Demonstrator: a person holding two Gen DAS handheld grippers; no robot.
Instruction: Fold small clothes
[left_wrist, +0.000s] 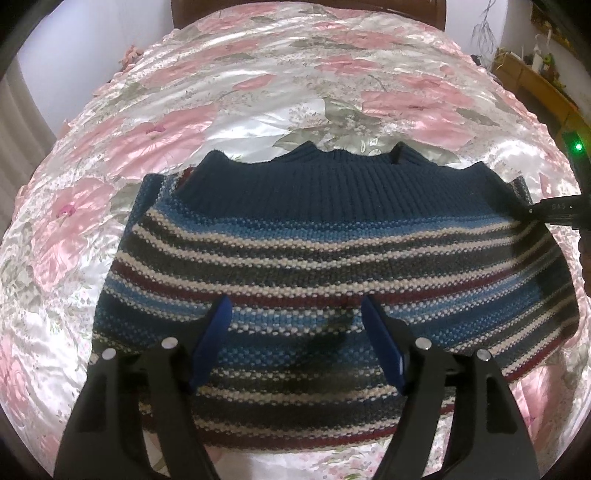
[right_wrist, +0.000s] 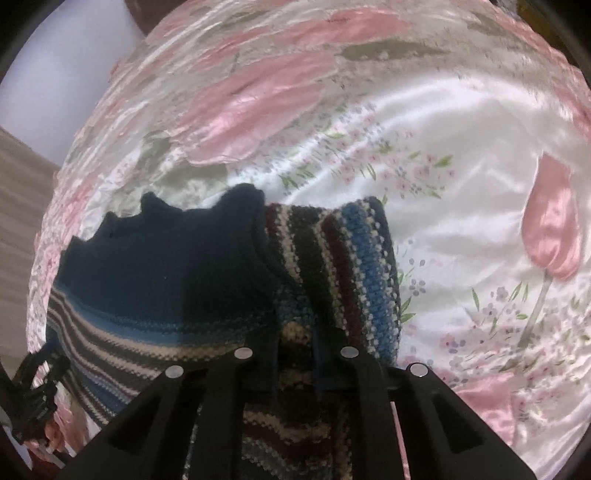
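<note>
The striped knit sweater (left_wrist: 325, 258) lies on the floral bedspread (left_wrist: 221, 92). Left gripper (left_wrist: 295, 314) gapes wide above it; right gripper (right_wrist: 295, 332) pinches its sleeve, fingertips buried in wool.

Coarse knitted wool sweater (left_wrist: 332, 251) on glossy satin bedspread (left_wrist: 221, 92) (smooth, wrinkled).
</note>
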